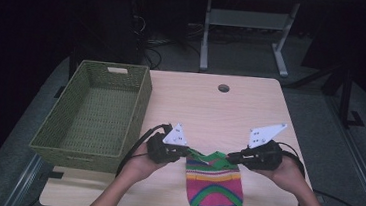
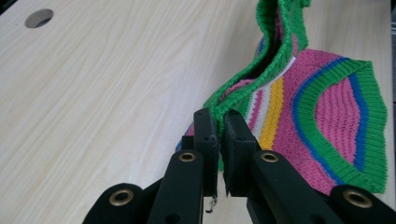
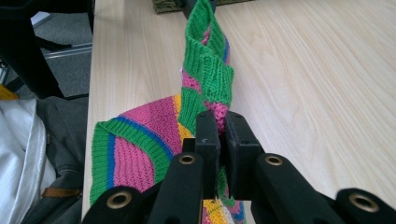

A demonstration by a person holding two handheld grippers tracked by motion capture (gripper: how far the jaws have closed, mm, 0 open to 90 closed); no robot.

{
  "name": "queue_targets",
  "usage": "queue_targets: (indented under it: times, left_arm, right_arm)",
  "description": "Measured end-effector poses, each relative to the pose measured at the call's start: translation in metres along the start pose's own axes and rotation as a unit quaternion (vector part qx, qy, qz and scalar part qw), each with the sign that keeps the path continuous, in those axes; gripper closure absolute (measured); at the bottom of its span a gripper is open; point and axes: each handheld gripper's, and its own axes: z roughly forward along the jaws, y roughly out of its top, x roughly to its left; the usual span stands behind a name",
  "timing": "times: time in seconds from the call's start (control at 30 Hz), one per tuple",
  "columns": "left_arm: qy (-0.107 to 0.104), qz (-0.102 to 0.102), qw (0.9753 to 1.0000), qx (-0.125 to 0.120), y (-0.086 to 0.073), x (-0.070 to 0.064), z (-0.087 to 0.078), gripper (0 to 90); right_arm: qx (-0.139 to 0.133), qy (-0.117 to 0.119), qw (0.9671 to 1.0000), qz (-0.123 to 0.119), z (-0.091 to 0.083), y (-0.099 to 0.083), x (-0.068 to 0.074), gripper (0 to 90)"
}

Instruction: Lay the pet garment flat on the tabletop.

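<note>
The left hand-held gripper (image 1: 182, 152) was clenched on the green ribbed cuff of a striped knitted sock (image 1: 214, 186), and the right hand-held gripper (image 1: 232, 157) pinched the same cuff at its other side, so the edge hung stretched between them above the light wooden tabletop (image 1: 220, 111). The rest of the sock, banded in pink, yellow, blue and green, seemed to lie flat near the front edge. A green woven basket (image 1: 97, 115) stood at the left.
</note>
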Motion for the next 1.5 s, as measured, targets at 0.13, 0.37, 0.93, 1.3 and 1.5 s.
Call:
queue_targets:
  times: [0.13, 0.37, 0.93, 1.3, 1.5]
  left_arm:
    - [0.006, -0.002, 1.0, 0.003, 0.002, 0.007, -0.002, 85.6]
    - [0.013, -0.006, 0.9999, 0.009, 0.01, 0.02, 0.001, 85.6]
    - [0.003, -0.013, 0.999, 0.043, 0.026, 0.042, 0.038, 85.5]
    - [0.069, -0.101, 0.9924, 0.005, 0.028, 0.069, 0.056, 66.6]
    - [0.051, -0.101, 0.9934, 0.017, 0.015, 0.065, 0.058, 59.8]
  right_arm:
    - [0.001, -0.002, 1.0, -0.005, 0.002, 0.006, -0.001, 84.3]
    - [0.004, -0.01, 0.9999, 0.0, 0.003, 0.012, -0.006, 84.3]
    - [0.028, -0.049, 0.9969, 0.054, 0.008, 0.004, -0.034, 84.3]
    - [0.016, -0.179, 0.97, 0.164, 0.014, 0.003, -0.085, 59.0]
    - [0.034, -0.151, 0.9717, 0.178, 0.017, -0.015, -0.085, 56.3]
